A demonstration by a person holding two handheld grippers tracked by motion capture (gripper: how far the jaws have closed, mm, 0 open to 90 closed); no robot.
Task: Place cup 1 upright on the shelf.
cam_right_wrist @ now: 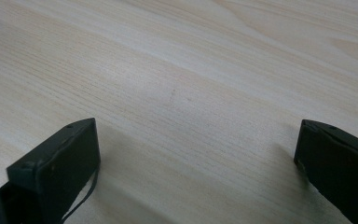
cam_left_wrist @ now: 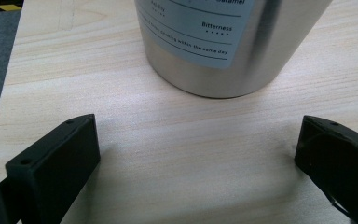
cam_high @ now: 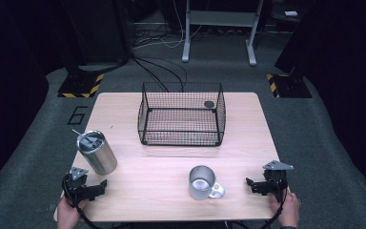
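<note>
A steel tumbler (cam_high: 97,152) with a lid and straw stands at the table's left side; its labelled base (cam_left_wrist: 223,46) rises just beyond my left gripper's jaws. My left gripper (cam_high: 97,187) rests low at the near left corner, open, nothing between its jaws (cam_left_wrist: 198,154). A steel mug (cam_high: 202,182) with a handle sits near the front middle. My right gripper (cam_high: 250,183) lies at the near right, open over bare wood (cam_right_wrist: 198,149), pointing toward the mug. A black wire basket (cam_high: 181,114) stands at the back middle.
The wooden table (cam_high: 171,157) is bare between the mug and basket. A small dark round object (cam_high: 209,104) shows at the basket's back right. Cables, stands and hazard-striped bases sit on the floor beyond.
</note>
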